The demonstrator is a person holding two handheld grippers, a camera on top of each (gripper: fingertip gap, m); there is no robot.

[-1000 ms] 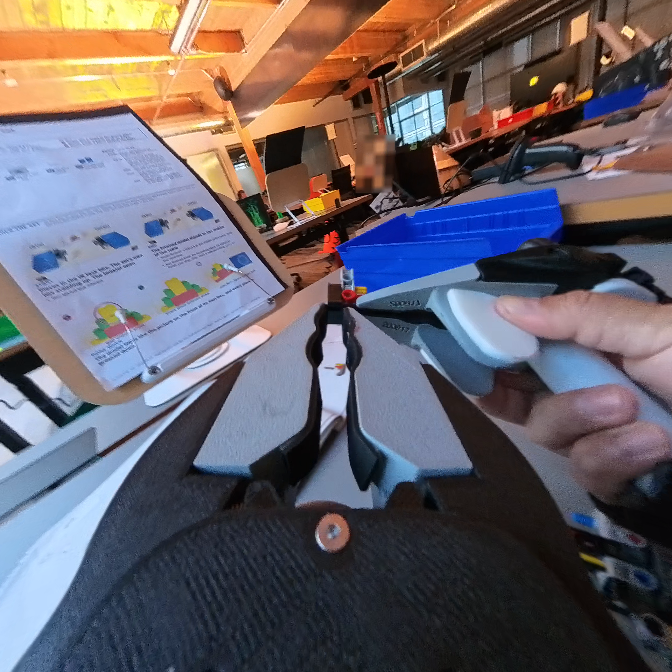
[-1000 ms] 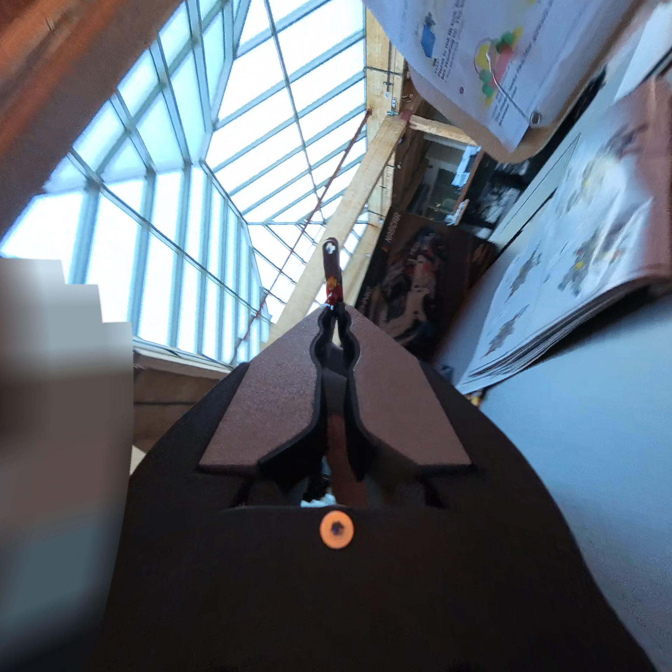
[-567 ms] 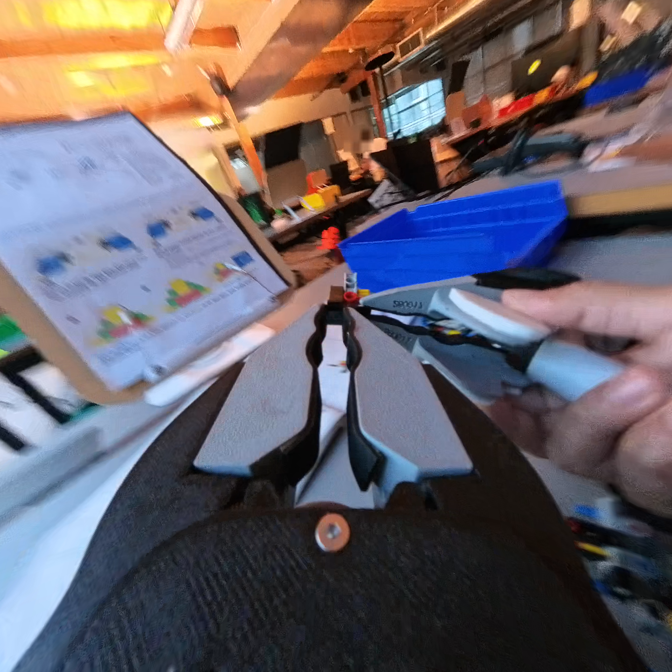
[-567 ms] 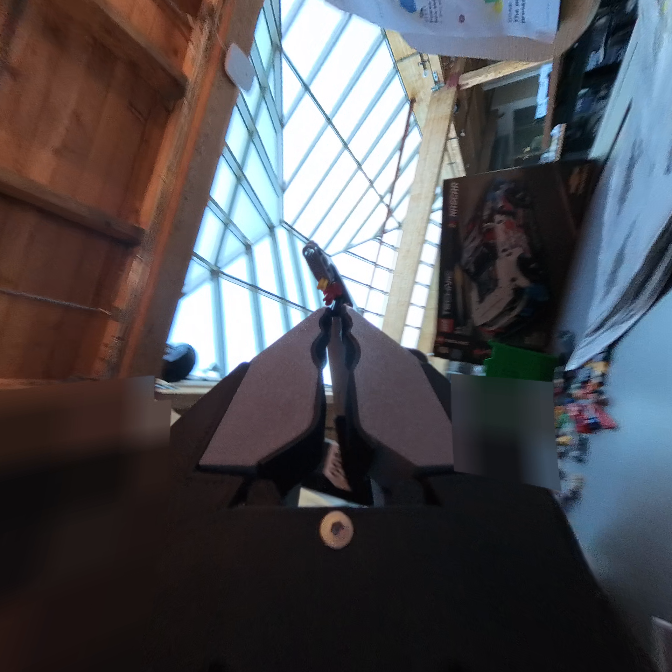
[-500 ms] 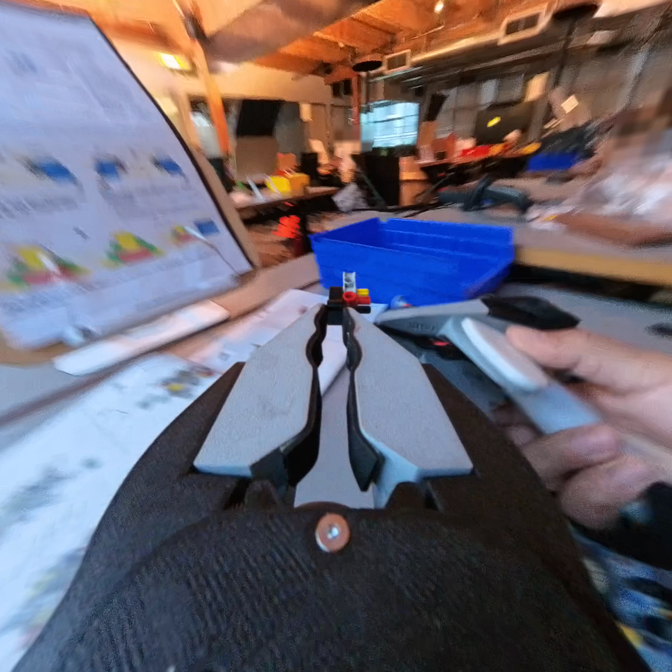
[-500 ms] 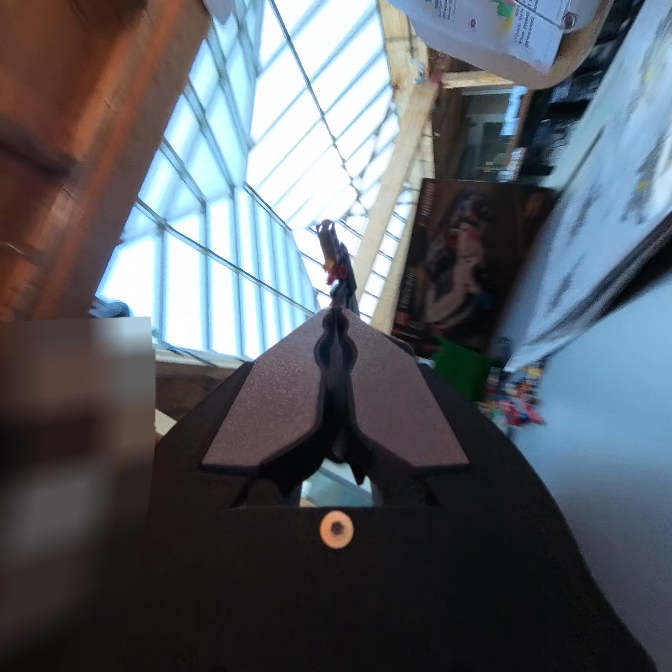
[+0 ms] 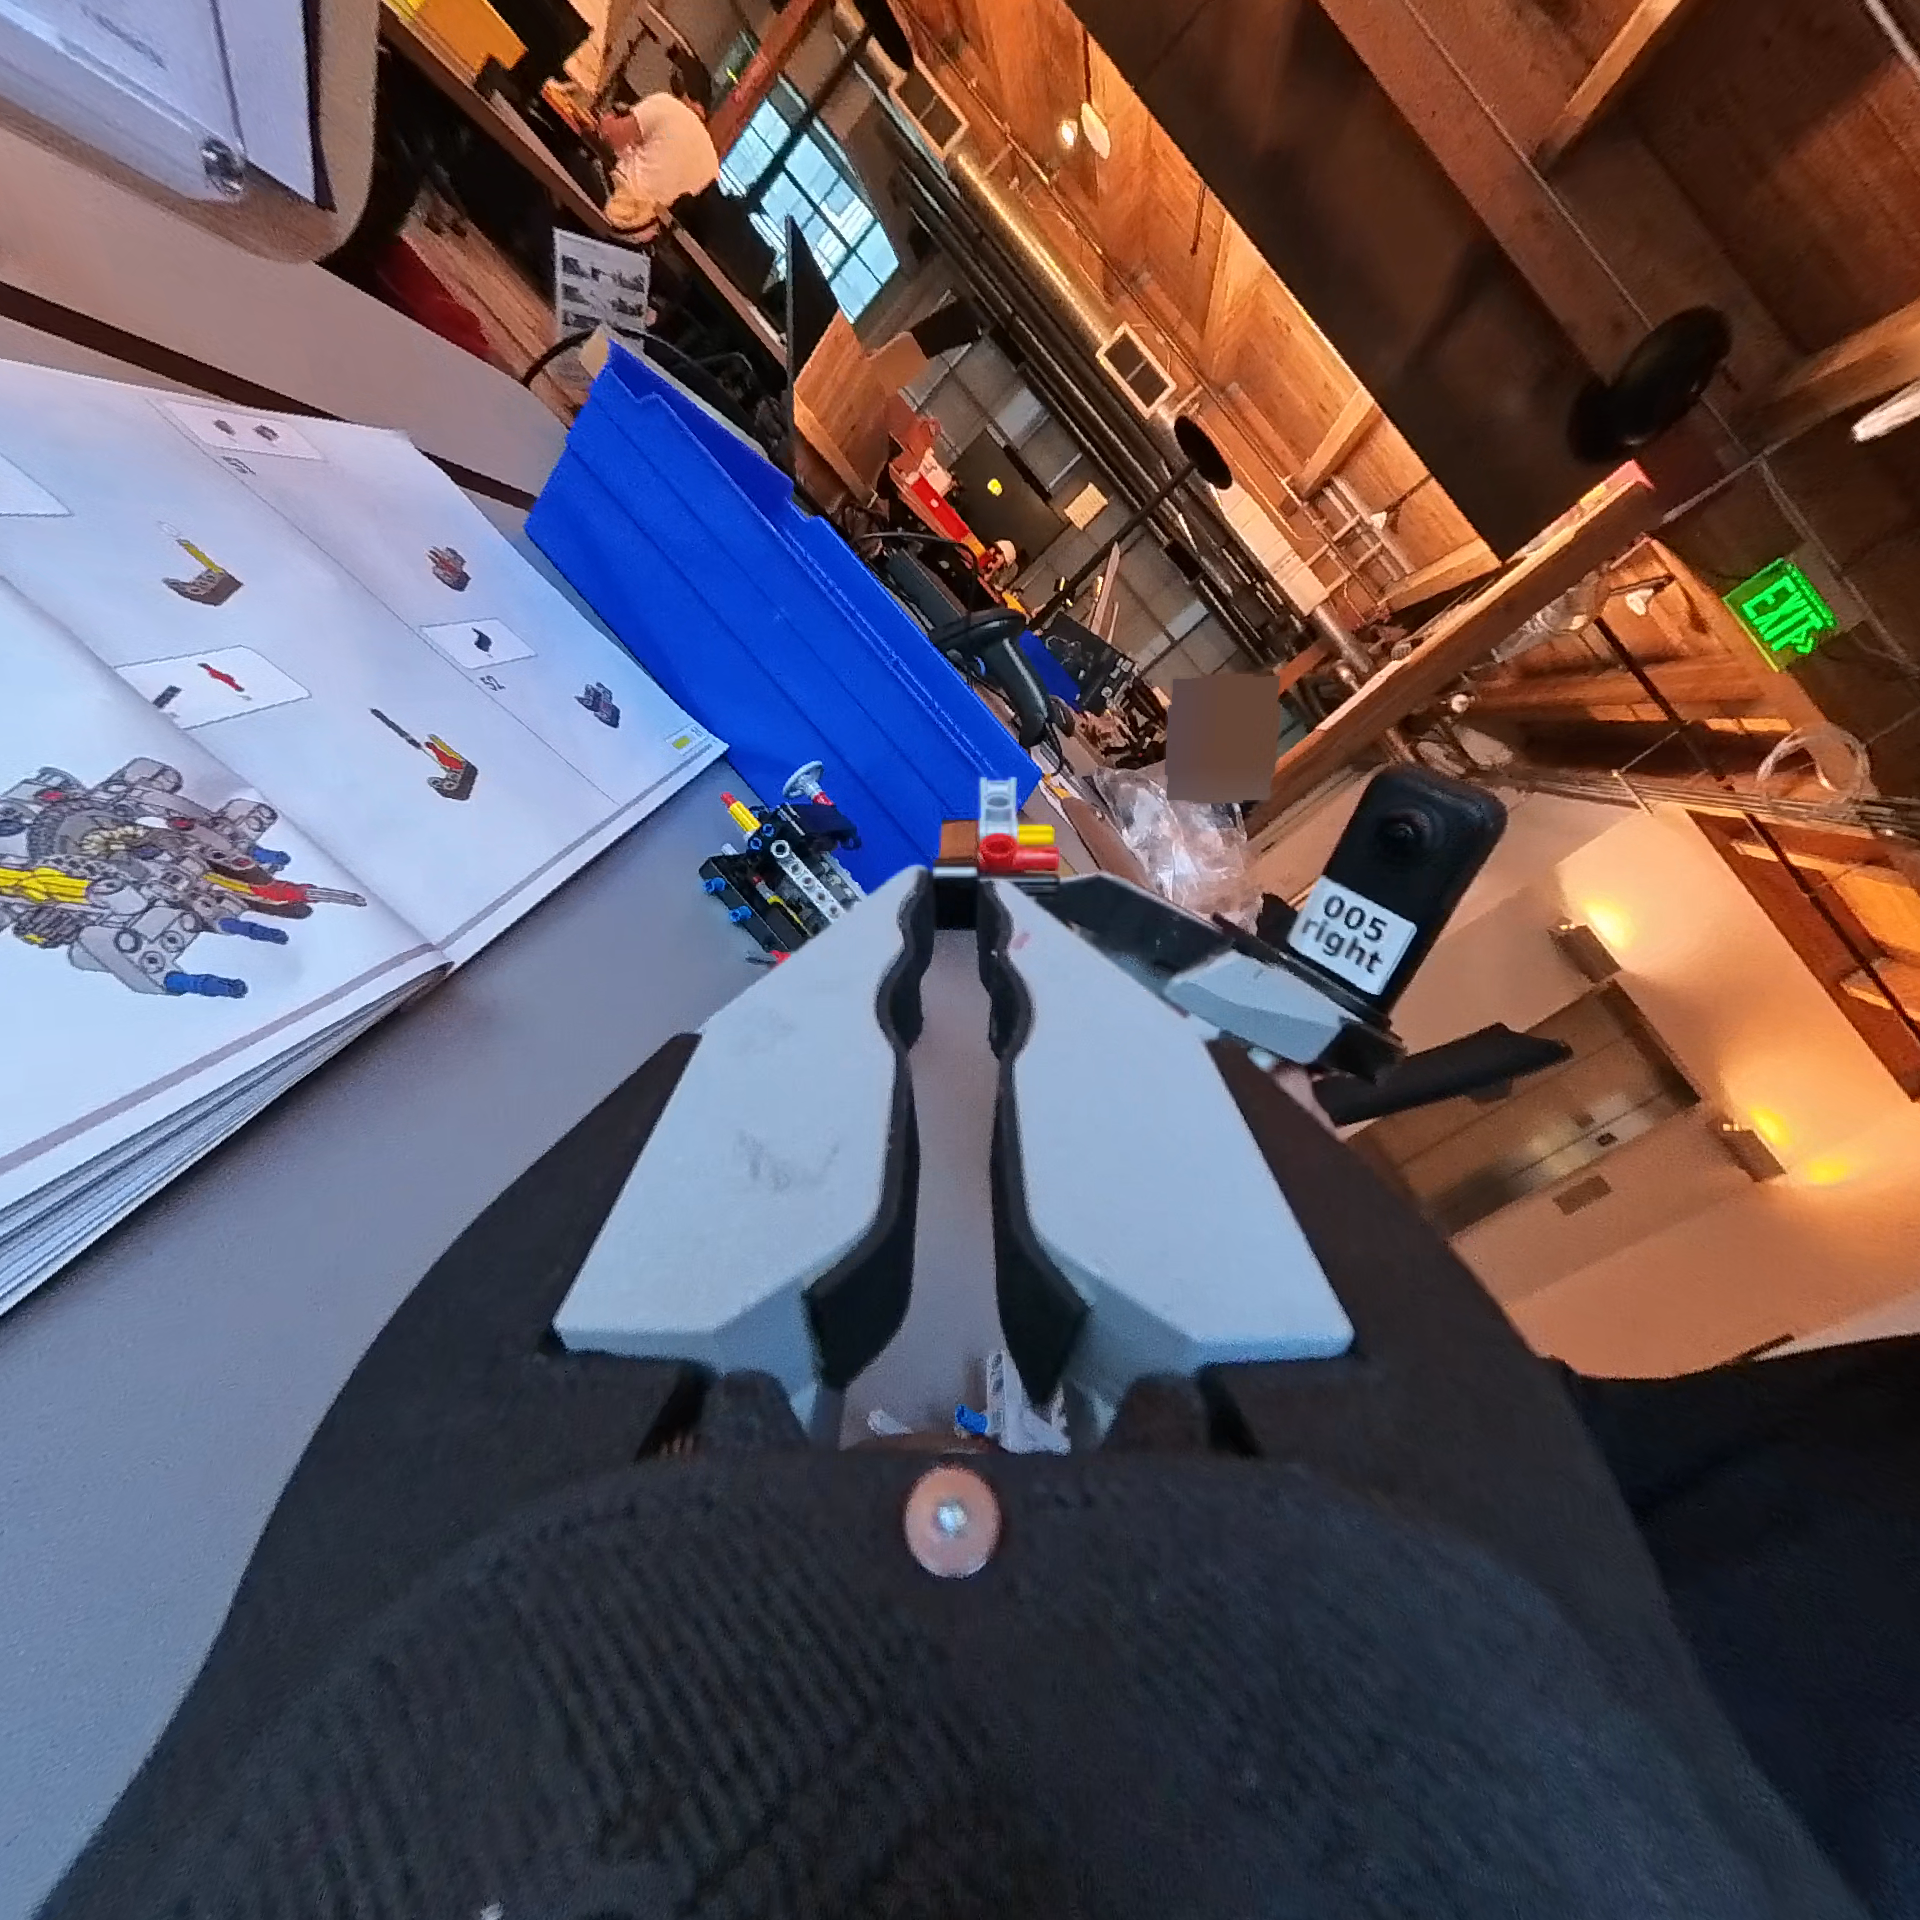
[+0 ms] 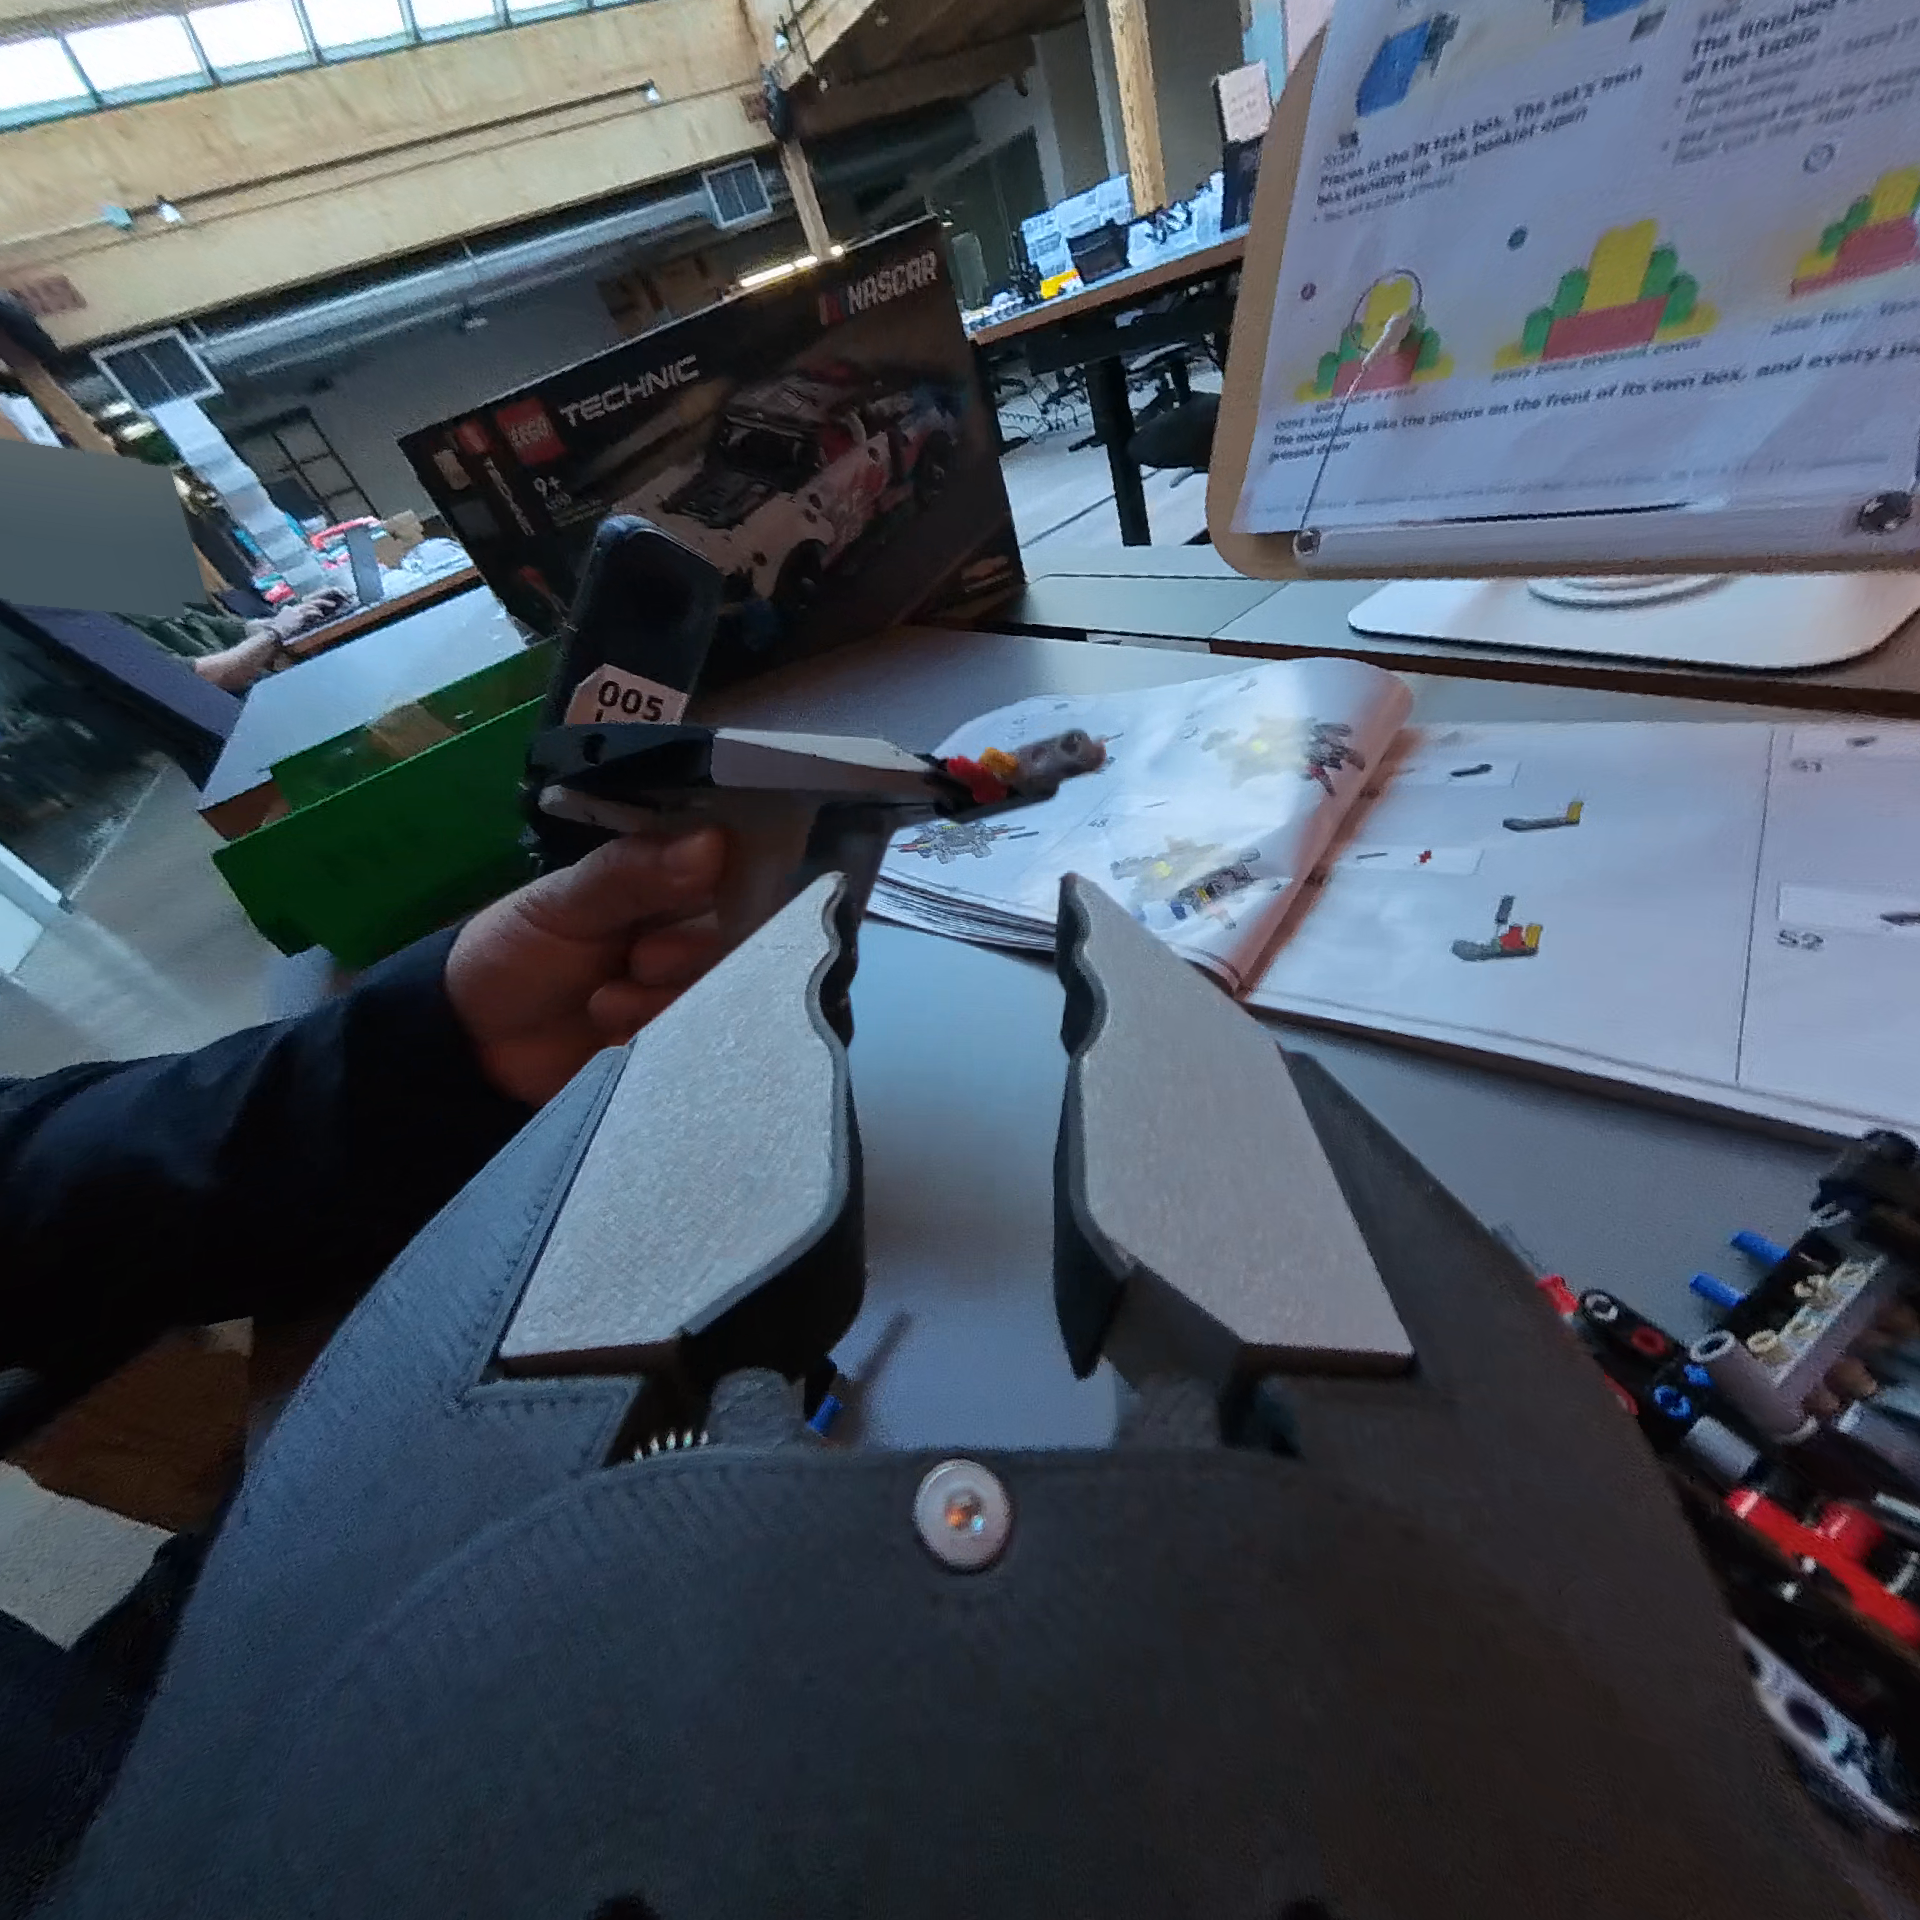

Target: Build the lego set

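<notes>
Left gripper (image 7: 954, 883) fingers clamped on small brick piece (image 7: 1000, 844) above open booklet (image 7: 312, 727); right gripper (image 8: 954, 914) fingers apart, empty, beside booklet

A grey desk (image 8: 966, 1049) carries an open instruction booklet (image 8: 1351, 831) ahead of the right hand-held gripper (image 8: 951, 914), a half-built brick model (image 8: 1787, 1382) to its right, and a green bin (image 8: 384, 821) to its left.

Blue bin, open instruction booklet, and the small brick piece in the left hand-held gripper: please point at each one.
Blue bin (image 7: 748, 613), left wrist view, on its long side wall.
Open instruction booklet (image 8: 1621, 883), right wrist view, on its right page.
Small brick piece (image 7: 1004, 840), left wrist view, on its red part.
</notes>
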